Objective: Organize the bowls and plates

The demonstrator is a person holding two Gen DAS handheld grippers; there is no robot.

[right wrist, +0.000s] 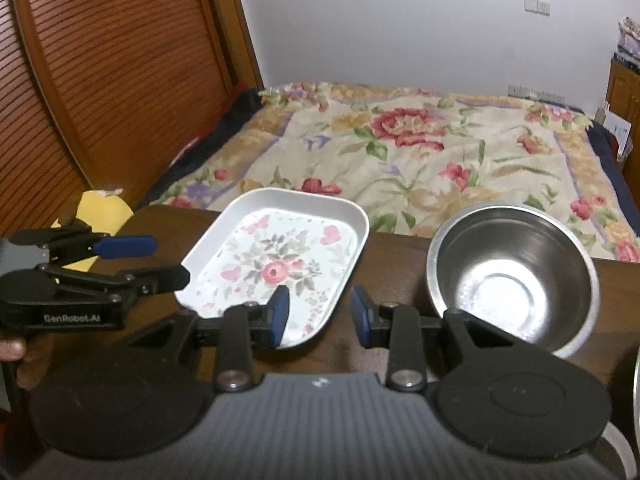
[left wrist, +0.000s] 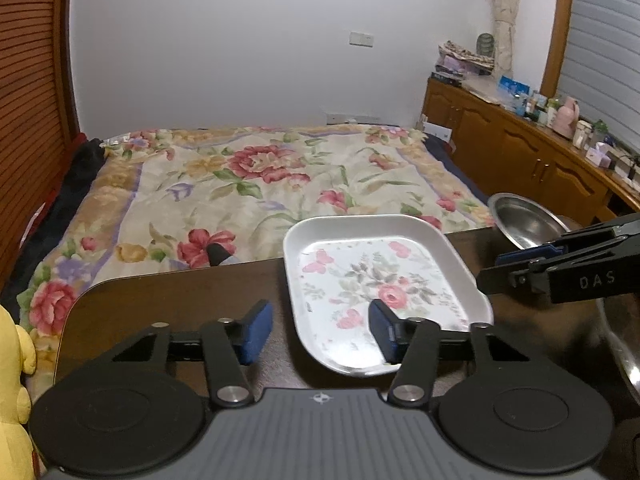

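White enamel with a pink rose print, the rectangular plate (left wrist: pixel 380 288) lies on the dark wooden table (left wrist: pixel 168 300) at centre right of the left wrist view, its far edge at the table's far edge. The left gripper (left wrist: pixel 320 332) hovers over the plate's near left rim with its jaws spread wide and nothing between them, one blue pad (left wrist: pixel 386 330) above the plate and the other over bare table. In the right wrist view the right gripper (right wrist: pixel 318 314) is likewise parted and empty, straddling the plate's near right corner. A steel bowl (right wrist: pixel 512 268) stands upright just right of the plate, centre right of that frame. A floral bedspread (right wrist: pixel 420 148) fills the background.
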